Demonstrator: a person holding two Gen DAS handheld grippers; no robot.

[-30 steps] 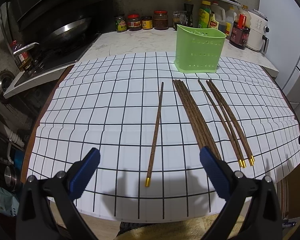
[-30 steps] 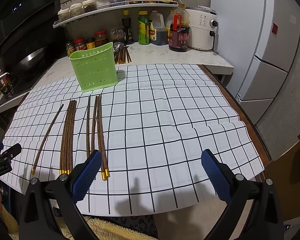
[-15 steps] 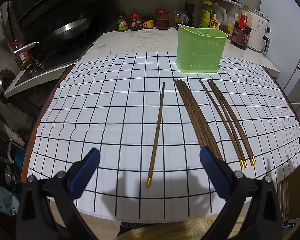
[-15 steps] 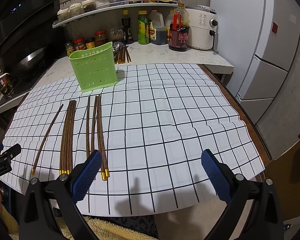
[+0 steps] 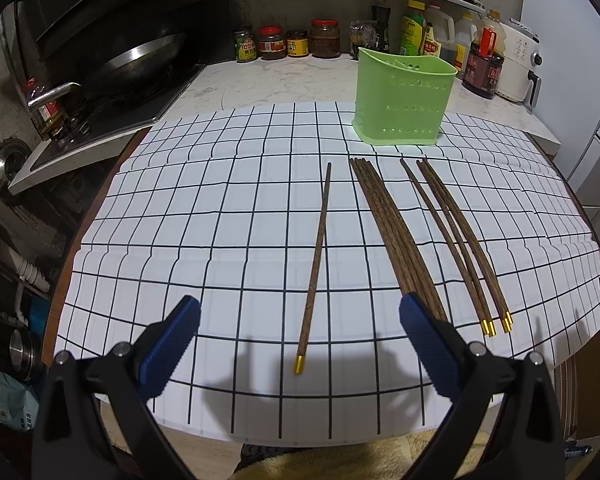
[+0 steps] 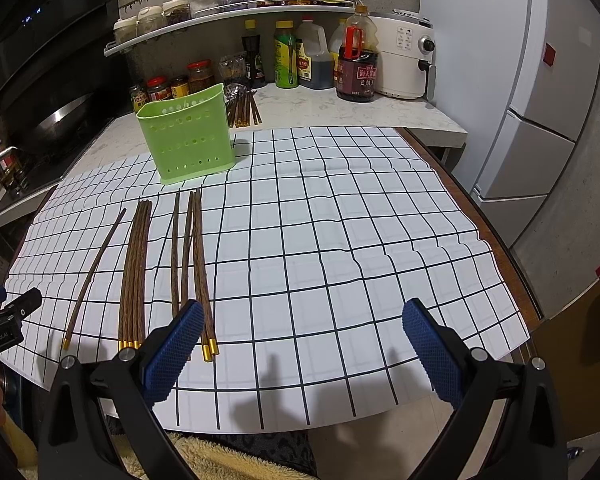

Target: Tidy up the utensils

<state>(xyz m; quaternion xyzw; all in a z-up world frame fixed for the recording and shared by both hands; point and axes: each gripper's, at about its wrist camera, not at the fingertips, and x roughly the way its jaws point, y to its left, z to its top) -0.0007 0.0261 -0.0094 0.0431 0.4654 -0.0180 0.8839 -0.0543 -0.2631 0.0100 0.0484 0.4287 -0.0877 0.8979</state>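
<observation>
Both your claws, left gripper (image 5: 300, 320) and right gripper (image 6: 303, 322), are spread wide and empty. Chopsticks (image 5: 396, 236) lie mid-table; the green holder (image 5: 404, 102) stands at the far edge.

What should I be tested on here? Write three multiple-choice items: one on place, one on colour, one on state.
1. The lone chopstick lies:
A. in the holder
B. right of the bundle
C. left of the bundle

2. The utensil holder is:
A. blue
B. green
C. white

3. The left gripper and right gripper are:
A. both open, empty
B. both shut on chopsticks
C. left shut, right open

Key: C, it lies apart on the mat, left of the rest; B, its perforated walls are light green; A, wide gaps show between the blue pads.
</observation>
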